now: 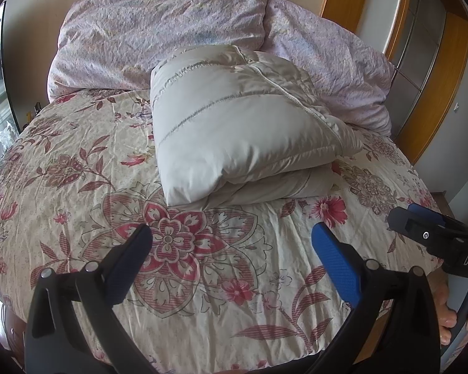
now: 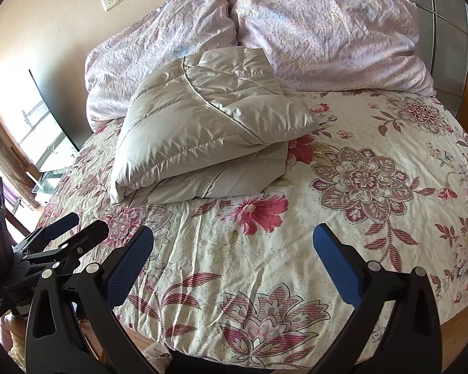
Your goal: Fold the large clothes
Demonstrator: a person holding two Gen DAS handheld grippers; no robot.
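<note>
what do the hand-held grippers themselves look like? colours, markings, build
Both match. The left hand-held gripper has a black skeletal frame with cut-out slots, silver pivot bolts and blue textured pads on the fingers. The right hand-held gripper is built the same; white letters "DAS" show on its body in the left wrist view. No cables or sleeves visible.

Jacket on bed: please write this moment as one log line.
jacket: folded, on bed | left gripper: open, empty | right gripper: open, empty
</note>
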